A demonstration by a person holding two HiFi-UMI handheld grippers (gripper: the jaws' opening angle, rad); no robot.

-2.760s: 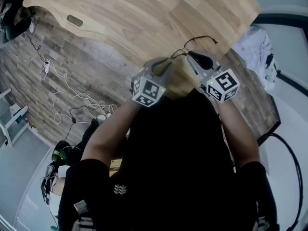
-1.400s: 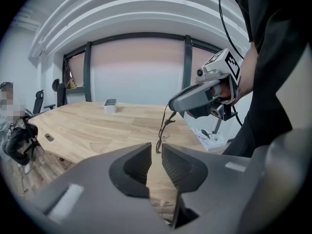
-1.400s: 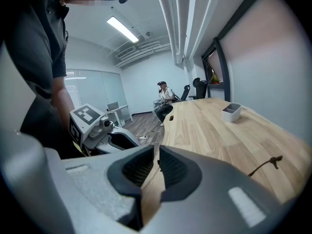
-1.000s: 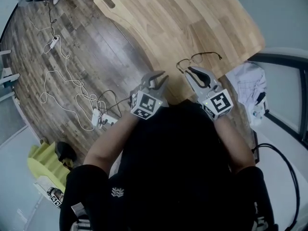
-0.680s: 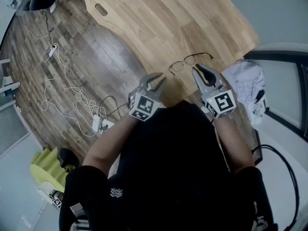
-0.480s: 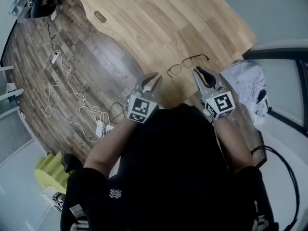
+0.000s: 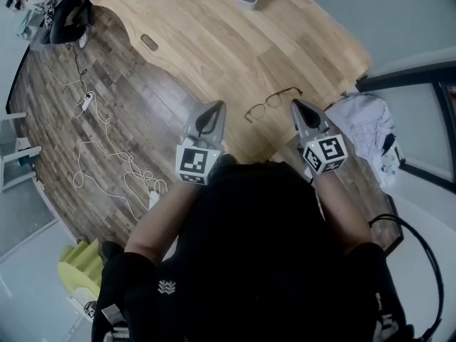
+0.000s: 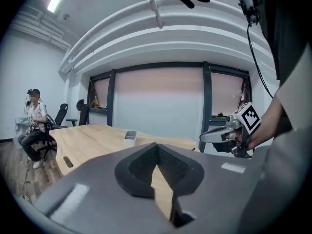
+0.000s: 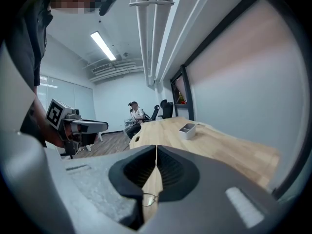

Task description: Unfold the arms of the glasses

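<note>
Lying on the bench, the glasses rest untouched, with the left gripper at their 9 o'clock and the right gripper at their 3 o'clock. Left fingers have just closed together on nothing; right fingers are together, empty.

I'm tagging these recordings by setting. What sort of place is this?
Probably an office or meeting room: a long wooden table, black office chairs at its far end, and a strip light on the ceiling.
</note>
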